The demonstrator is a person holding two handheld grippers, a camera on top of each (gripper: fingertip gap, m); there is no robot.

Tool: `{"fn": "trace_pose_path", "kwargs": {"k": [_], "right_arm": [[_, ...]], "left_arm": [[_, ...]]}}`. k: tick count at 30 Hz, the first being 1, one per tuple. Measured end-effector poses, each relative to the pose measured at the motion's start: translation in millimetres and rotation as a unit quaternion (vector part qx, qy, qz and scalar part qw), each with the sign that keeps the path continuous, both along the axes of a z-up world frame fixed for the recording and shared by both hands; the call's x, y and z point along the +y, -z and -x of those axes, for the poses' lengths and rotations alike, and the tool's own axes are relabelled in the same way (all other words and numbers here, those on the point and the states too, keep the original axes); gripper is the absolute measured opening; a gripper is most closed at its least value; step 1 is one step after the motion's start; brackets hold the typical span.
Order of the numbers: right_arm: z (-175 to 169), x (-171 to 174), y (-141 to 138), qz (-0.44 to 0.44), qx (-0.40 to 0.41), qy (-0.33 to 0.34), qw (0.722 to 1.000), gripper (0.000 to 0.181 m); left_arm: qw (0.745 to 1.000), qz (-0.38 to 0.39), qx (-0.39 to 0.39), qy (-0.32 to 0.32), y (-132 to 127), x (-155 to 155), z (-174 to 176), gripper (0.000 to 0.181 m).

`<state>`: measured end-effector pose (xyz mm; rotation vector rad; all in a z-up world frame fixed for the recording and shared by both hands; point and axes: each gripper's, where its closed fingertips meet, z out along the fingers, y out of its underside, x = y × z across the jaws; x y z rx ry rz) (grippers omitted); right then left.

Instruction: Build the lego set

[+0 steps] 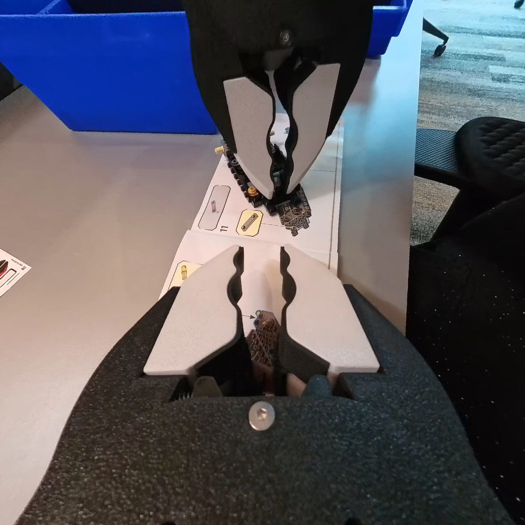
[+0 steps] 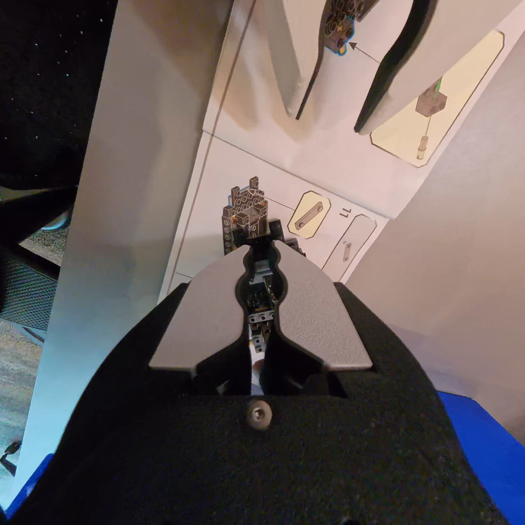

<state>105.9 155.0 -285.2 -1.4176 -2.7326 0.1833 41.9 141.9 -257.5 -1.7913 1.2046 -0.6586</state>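
Black and grey, the partly built lego model (image 1: 272,187) lay on the open instruction booklet (image 1: 312,227) near the table's right edge, in front of the blue bin (image 1: 113,71). The right gripper (image 1: 279,187) pressed down on it, jaws closed around its middle. The left gripper (image 1: 261,250) hovered nearer over the booklet, jaws apart and empty.

The right gripper (image 2: 261,250) is clamped on a black lego assembly (image 2: 260,301) atop the instruction booklet (image 2: 284,170); the left gripper (image 2: 326,122), jaws parted, hangs at 12 o'clock.
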Motion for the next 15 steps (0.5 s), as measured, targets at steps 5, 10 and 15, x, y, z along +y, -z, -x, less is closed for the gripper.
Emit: {"fn": "trace_pose_path", "kwargs": {"k": [5,10,15], "right_arm": [[0.3,1.0,0.6,0.005,-0.01,0.0,1.0,0.009],[0.2,1.1,1.0,-0.006,-0.035,0.006,0.999,0.008],[-0.8,0.4,1.0,-0.027,-0.036,0.014,0.999,0.008]], "left_arm": [[1.0,-0.001,-0.002,0.001,-0.6,-0.4,-0.1,0.024],[1.0,0.001,-0.006,0.003,-1.4,-0.1,-0.5,0.023],[1.0,-0.001,-0.006,0.001,-1.9,0.4,-0.4,0.023]]}}
